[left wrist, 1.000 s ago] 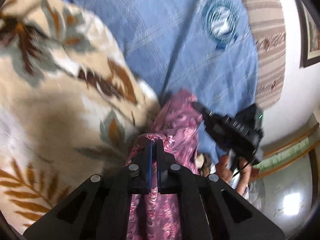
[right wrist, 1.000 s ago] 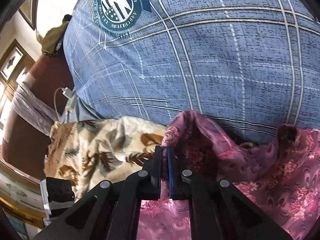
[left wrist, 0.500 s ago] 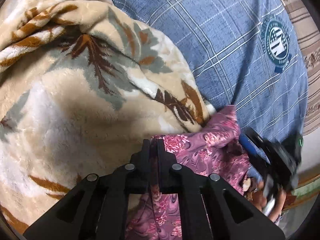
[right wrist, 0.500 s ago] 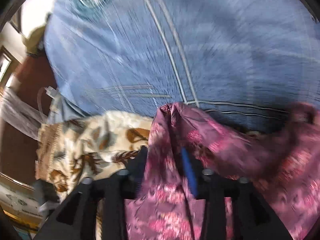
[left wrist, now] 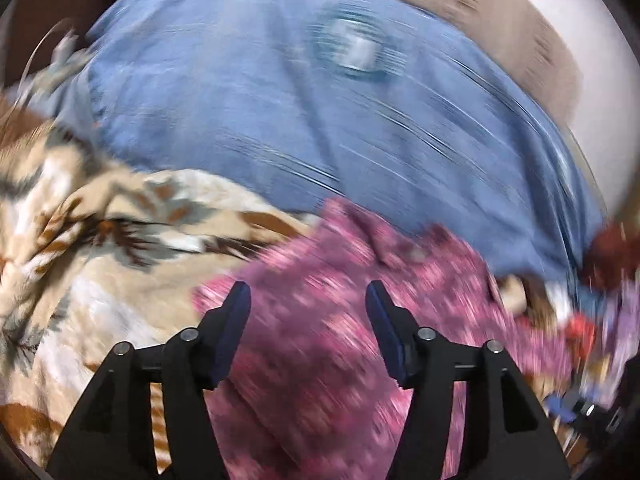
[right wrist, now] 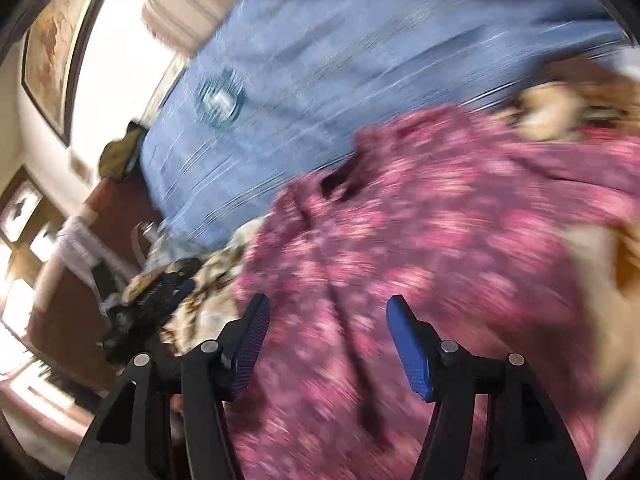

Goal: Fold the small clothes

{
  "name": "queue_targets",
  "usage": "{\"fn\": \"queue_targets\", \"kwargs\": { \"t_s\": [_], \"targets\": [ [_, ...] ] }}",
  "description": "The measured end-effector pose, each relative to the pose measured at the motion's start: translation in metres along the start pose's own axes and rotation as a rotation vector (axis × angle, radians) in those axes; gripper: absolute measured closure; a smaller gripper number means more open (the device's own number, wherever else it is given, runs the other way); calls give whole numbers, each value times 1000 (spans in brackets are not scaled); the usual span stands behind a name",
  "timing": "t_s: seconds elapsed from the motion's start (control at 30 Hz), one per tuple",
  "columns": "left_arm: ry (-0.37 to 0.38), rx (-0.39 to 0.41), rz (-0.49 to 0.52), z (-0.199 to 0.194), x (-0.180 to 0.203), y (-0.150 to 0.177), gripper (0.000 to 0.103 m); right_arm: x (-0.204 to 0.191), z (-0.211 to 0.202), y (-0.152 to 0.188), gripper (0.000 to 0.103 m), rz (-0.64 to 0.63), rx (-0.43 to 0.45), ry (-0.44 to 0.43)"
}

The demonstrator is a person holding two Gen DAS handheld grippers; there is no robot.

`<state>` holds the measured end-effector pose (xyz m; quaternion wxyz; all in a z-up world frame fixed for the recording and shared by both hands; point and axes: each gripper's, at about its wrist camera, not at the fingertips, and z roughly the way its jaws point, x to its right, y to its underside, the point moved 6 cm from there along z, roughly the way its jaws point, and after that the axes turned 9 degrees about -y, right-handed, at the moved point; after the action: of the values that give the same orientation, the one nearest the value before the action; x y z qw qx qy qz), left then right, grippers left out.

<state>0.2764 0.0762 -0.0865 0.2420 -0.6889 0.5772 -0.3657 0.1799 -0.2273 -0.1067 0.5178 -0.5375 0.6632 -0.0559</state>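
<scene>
A pink-purple floral garment (left wrist: 352,280) lies spread on the bed, partly over a beige leaf-print blanket (left wrist: 100,248). It also shows in the right wrist view (right wrist: 420,232). My left gripper (left wrist: 307,294) is open just above the garment and holds nothing. My right gripper (right wrist: 327,308) is open above the same garment and holds nothing. The left gripper shows as a dark shape (right wrist: 156,300) at the left of the right wrist view. Both views are blurred by motion.
A blue plaid bedsheet with a round emblem (left wrist: 356,52) covers the bed beyond the garment. A pile of small colourful clothes (left wrist: 592,320) lies at the right. A framed picture (right wrist: 52,48) hangs on the wall, with brown furniture (right wrist: 80,280) below.
Both grippers were shut on the garment's edge and are now open. The garment has dropped onto the bed and blanket, and both cameras have swung quickly.
</scene>
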Motion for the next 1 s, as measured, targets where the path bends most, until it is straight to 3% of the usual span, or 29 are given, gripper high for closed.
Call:
{"fn": "queue_targets", "kwargs": {
  "t_s": [0.1,0.2,0.37,0.47,0.57,0.67,0.77,0.83,0.9,0.97,1.0],
  "targets": [
    [29,7,135,-28,47,25,37,15,-57,16,39,11,162,89],
    [55,13,226,-62,90,51,36,35,-91,6,39,-13,233,241],
    [29,52,211,-99,131,60,35,56,-141,-68,38,39,399,208],
    [95,37,146,-105,154,51,35,69,-154,-127,38,83,451,184],
    [58,35,132,-103,172,40,35,93,-156,-166,38,92,447,279],
    [55,3,149,-90,200,35,35,117,-156,-165,34,89,435,377],
    [76,-69,189,-68,229,45,35,162,-147,-151,33,133,414,307],
    [104,-126,203,-52,245,53,35,209,-141,-147,33,231,410,281],
    [129,-191,220,-34,263,65,35,257,-129,-138,37,336,362,312],
    [151,-241,232,-18,280,75,35,299,-125,-120,54,477,320,301],
    [152,-253,234,-14,285,78,35,315,-126,-111,57,544,314,298]
  ]
}}
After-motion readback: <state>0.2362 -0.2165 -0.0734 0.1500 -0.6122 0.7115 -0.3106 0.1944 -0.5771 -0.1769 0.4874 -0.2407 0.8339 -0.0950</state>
